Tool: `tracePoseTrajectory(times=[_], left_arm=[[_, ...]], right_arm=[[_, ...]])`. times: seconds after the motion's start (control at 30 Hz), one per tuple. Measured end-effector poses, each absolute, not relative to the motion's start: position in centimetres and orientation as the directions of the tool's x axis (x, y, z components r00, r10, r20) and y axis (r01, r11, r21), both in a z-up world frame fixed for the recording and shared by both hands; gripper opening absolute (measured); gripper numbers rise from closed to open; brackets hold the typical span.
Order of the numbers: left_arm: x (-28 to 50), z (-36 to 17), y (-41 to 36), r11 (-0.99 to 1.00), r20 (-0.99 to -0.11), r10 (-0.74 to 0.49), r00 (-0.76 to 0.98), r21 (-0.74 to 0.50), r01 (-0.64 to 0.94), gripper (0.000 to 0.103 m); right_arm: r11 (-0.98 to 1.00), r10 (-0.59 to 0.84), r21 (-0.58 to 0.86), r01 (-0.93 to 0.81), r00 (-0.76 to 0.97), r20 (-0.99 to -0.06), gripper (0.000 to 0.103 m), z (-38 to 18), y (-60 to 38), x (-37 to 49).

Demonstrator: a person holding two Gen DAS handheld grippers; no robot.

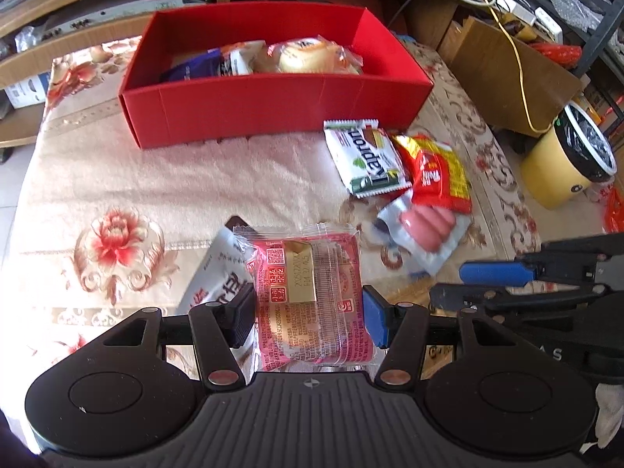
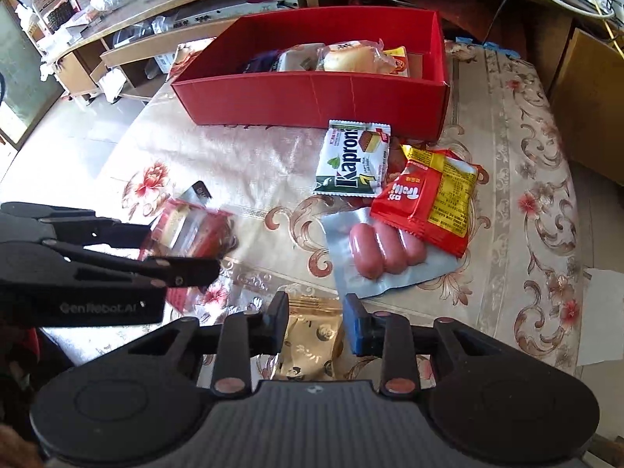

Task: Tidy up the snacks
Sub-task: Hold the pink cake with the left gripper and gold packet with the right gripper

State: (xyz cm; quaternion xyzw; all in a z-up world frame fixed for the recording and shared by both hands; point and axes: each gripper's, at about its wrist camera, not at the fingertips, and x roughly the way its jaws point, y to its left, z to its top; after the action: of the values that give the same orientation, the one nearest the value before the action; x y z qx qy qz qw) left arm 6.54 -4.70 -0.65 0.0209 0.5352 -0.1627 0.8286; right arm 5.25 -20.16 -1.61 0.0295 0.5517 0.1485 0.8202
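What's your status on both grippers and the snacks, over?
Left gripper shut on pink snack pack. Right gripper around gold packet, grip unclear. Red box ahead; wafer pack, sausages loose, off path.

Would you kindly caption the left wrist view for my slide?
Left claw grips a pink plastic-wrapped snack pack before the red cardboard box.

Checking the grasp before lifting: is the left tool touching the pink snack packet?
Touching. The left wrist view shows the left tool with both pads pressed against the pink snack packet edges.
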Motion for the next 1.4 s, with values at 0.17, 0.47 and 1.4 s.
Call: tracePoseTrajectory(times=[0.17, 0.47, 1.4], left_arm=[[6.6, -0.9, -4.6, 0.945, -0.898, -0.251, 0.362, -0.146, 0.293, 0.063], [6.3, -1.0, -4.0, 0.947, -0.898, -0.251, 0.362, -0.151, 0.282, 0.061], [4.8, -4.2, -7.5, 0.900, -0.926, -0.071, 0.371, 0.100, 0.424, 0.062]], right_arm=[[0.951, 0.265, 0.203, -0.232, 0.281, -0.922, 0.032, -3.4, -19.3, 4.8], [0.951, 0.192, 0.114, -0.287, 0.261, -0.946, 0.051, -5.2, -17.4, 4.1], [0.966, 0.221, 0.156, -0.207, 0.344, -0.912, 0.036, -2.7, -20.9, 4.0]])
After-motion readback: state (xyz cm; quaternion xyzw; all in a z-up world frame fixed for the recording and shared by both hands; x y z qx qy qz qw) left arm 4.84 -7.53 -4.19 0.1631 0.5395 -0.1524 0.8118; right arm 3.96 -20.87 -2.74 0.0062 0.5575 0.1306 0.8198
